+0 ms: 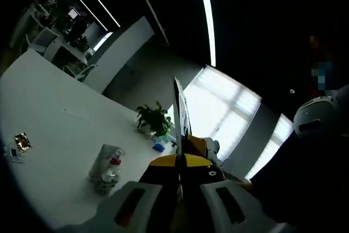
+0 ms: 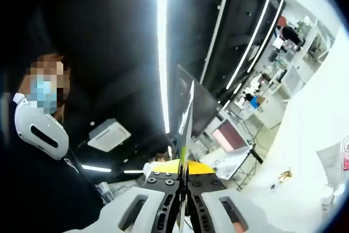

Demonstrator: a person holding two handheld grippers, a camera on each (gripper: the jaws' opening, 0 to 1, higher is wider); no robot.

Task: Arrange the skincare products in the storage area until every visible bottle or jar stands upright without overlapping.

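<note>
left gripper view: closed left hand-held gripper (image 1: pixel 180 107) above bottles (image 1: pixel 108 174); right hand-held gripper (image 2: pixel 186 118) closed too.

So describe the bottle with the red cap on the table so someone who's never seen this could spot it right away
In the left gripper view, start at the big white table and find the potted plant at its far edge. Nearer the camera stands a small cluster of skincare products, with a pale tube on one side. The bottle with the red cap sits beside that tube; it alone carries red, the small bottles by it have pale tops.
</note>
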